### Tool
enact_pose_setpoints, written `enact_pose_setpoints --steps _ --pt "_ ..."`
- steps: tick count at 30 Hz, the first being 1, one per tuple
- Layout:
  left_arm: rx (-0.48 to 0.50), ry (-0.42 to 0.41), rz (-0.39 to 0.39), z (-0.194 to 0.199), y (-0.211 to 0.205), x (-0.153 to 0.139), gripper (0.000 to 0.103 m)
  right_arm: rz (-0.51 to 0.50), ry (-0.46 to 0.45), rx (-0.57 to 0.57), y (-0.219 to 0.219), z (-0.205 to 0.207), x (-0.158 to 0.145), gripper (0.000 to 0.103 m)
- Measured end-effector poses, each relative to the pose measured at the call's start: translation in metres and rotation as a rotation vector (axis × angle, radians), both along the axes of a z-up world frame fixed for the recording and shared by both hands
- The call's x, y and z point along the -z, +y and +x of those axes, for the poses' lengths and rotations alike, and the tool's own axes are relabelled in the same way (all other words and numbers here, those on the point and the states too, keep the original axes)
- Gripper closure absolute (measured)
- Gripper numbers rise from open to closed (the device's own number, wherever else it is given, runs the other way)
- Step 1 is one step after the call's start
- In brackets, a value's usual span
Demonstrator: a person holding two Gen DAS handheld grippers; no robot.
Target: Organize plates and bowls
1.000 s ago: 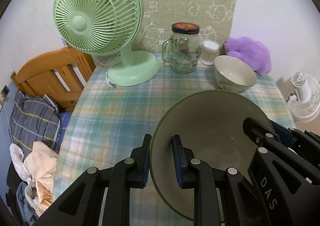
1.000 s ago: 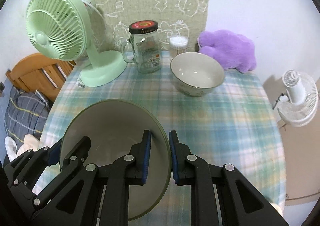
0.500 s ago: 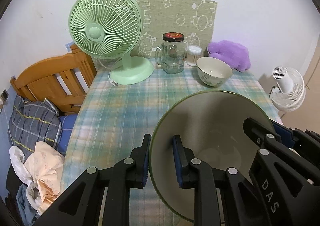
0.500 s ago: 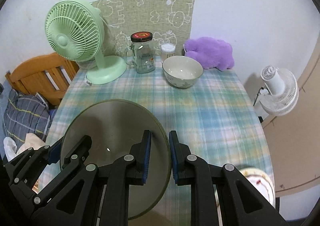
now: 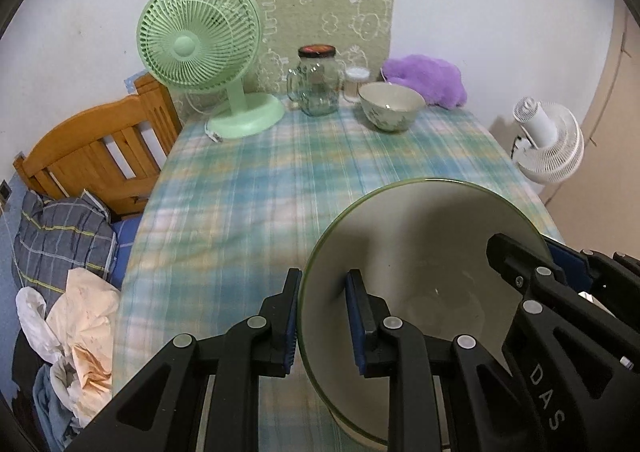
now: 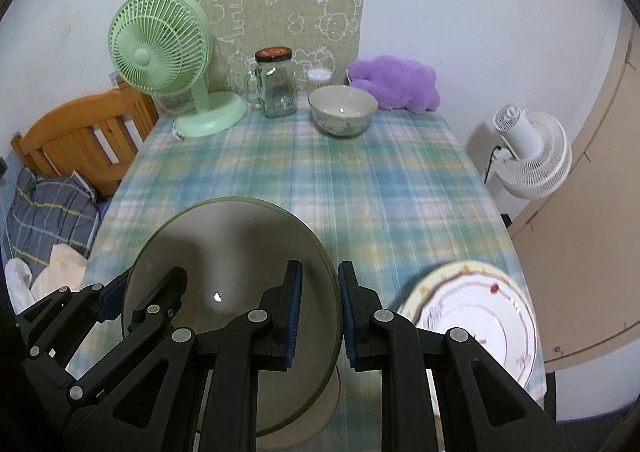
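Left claw (image 5: 322, 318) — its two blue-padded fingers clamped on the left rim of a large green-rimmed bowl (image 5: 424, 252), one pad outside the wall and one inside. Right claw (image 6: 319, 314) — clamped in the same way on the opposite, right rim of the same large green-rimmed bowl (image 6: 224, 252); in each wrist view the other claw shows at the bowl's far edge. The bowl sits between the two claws over the near end of the tabletop (image 6: 360, 192), which is covered with a green, blue and pale plaid cloth; whether its base touches the cloth cannot be told, since the claws hide the underside.

To the right of the bowl, at the near right corner of the tabletop, lies a white plate (image 6: 476, 312) with a yellow rim and a small floral pattern, flat and apart from the bowl. At the far end stands a smaller pale bowl (image 6: 343, 110) with a leafy print, upright and well apart from the held bowl. Just left of it is a glass mug jar (image 6: 276, 86) with a dark lid, and behind them a small clear container (image 6: 319, 77) with a white top. A green desk fan (image 6: 160, 48) occupies the far left corner; a purple plush toy (image 6: 394, 86) lies at the far right. Beyond the tabletop — a wooden bed frame (image 5: 96, 144) on the left, a white floor fan (image 6: 532, 156) on the right.
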State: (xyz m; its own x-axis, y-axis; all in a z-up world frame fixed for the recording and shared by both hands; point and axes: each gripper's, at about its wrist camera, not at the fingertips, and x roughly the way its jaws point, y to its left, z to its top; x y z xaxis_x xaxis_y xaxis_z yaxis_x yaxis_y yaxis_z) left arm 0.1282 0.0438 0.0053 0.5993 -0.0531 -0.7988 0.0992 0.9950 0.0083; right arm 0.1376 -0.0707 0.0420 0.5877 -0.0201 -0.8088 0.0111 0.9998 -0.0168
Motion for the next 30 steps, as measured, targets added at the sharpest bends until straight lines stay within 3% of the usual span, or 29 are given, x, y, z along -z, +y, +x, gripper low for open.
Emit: enact_pose_setpoints --steps 14,30 --pt "0.038 0.090 0.008 -0.028 -0.003 0.035 0.083 0.010 0.095 0.012 -0.006 -0.037 0.037 0.081" --pt "0.034 0.154 0.042 -0.018 -0.005 0.060 0.083 0.024 0.160 0.009 -0.007 -0.029 0.063 0.081"
